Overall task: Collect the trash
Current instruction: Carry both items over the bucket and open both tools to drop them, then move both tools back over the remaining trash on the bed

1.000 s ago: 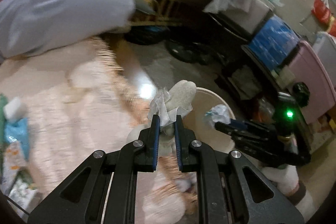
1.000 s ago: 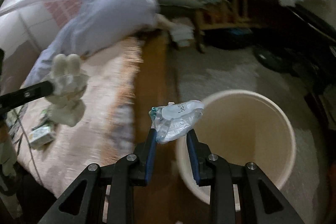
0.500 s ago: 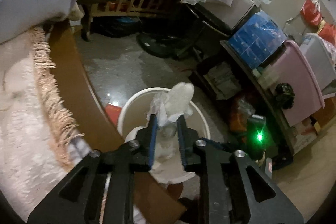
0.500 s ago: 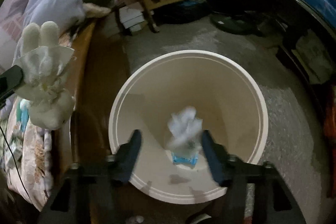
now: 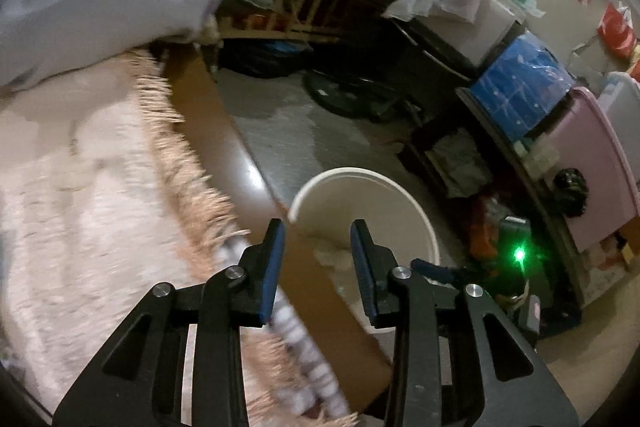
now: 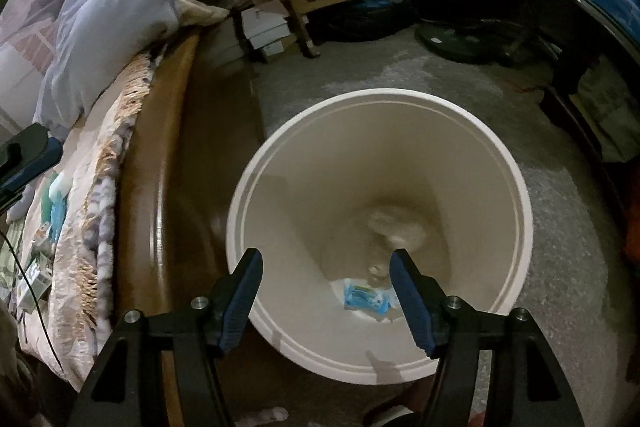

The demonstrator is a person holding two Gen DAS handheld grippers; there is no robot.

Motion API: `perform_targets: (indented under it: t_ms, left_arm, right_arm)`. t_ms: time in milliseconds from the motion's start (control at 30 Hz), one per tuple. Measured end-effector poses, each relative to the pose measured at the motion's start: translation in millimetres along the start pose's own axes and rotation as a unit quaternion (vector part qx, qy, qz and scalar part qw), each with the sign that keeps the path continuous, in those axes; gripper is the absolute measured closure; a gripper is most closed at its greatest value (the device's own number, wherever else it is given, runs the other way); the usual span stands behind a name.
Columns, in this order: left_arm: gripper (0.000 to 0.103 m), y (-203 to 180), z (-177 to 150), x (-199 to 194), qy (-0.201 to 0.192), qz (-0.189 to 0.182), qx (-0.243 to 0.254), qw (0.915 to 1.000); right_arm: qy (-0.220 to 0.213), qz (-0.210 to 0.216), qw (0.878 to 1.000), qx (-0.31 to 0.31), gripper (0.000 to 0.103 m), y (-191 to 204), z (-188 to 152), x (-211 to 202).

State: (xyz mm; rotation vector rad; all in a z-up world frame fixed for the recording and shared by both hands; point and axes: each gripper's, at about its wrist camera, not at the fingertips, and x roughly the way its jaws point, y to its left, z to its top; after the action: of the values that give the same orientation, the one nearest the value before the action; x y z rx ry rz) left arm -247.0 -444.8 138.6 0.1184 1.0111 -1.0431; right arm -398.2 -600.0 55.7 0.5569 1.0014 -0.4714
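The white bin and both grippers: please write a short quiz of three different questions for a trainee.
1. True or false: the left gripper holds a tissue.
2. What lies at the bottom of the white bin? A) blue-and-white wrapper B) red can C) banana peel
3. Fill in: the right gripper hovers over the bin with its jaws ____.

Key: 1 false, it is open with nothing between its fingers. 2 A, the blue-and-white wrapper. 3 open.

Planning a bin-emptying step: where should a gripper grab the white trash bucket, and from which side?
Grip the rim of the white trash bucket from above, one finger inside, one outside. The wall is thin, upright, open-topped; the body looks too wide for the right gripper.
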Motion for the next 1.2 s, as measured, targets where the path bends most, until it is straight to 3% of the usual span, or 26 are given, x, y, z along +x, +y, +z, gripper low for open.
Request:
perform_targets:
  t_ms: [200,433,600,1200]
  left_arm:
    - [0.071,22,-18,-30,-0.015,0.062,0.011,0.9979]
    - [0.071,50,-31,-57,-0.03,0.101,0.003,0.9944]
    - [0.071,69,-38,-75,-0.041,0.12,-0.009,0.9919]
    - [0.071,132,-57,-138,-0.074,0.169,-0.061,0.9809]
  right_arm:
    - [-0.02,0.007,0.999,-0.028,0.039,26,0,-8]
    - [-0.047,0.01,0.997,-0.058,0.039,67,-8,-20]
    - [-0.061,0.009,0.994,-0.088,0.039,99,-11,-26]
    - [-0.11,0.063,0.98,-0.151,0.035,226,-1,-45]
